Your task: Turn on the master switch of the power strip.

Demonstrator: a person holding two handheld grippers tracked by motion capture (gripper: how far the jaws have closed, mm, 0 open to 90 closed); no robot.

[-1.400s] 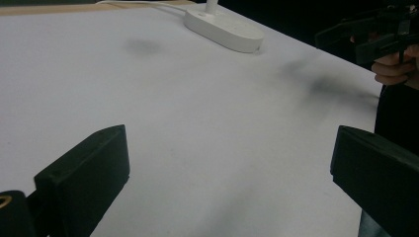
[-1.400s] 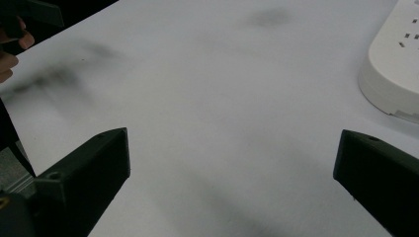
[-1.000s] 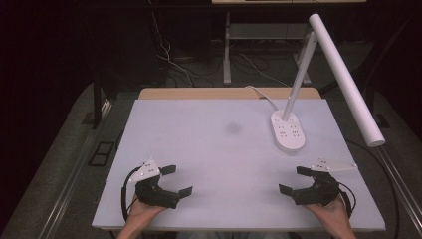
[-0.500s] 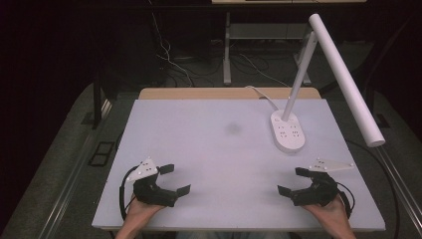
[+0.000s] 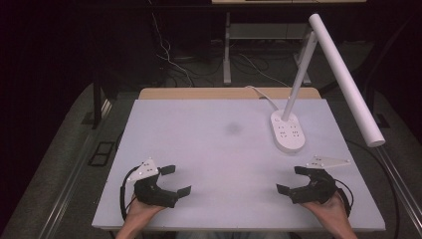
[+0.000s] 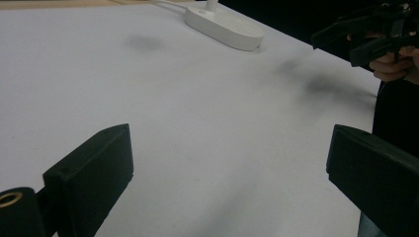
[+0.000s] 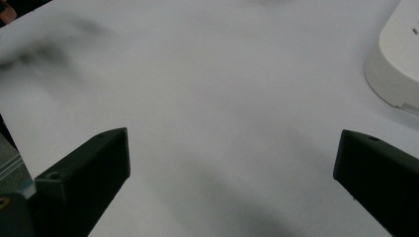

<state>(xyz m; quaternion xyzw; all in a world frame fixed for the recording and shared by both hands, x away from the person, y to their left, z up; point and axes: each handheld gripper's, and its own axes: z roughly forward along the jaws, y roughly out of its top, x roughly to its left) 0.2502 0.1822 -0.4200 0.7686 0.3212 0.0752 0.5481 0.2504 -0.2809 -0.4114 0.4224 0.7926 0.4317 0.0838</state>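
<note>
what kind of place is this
Probably a lab or recording workspace: a plain white table in a dark room, a white desk lamp at its right, loose cables on the floor behind, and a handheld gripper in each hand.

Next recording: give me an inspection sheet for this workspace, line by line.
Surface: white table, faint grey smudge mid-table.
Job's things: white desk lamp, base at the right rear, head slanting out past the right edge.
Clutter: nothing seen.
Grippers: left claw and right claw both open, empty, near the front edge.
Cables: white lamp cord running off the rear edge.
Surroundings: dark floor, loose wires behind the table.
</note>
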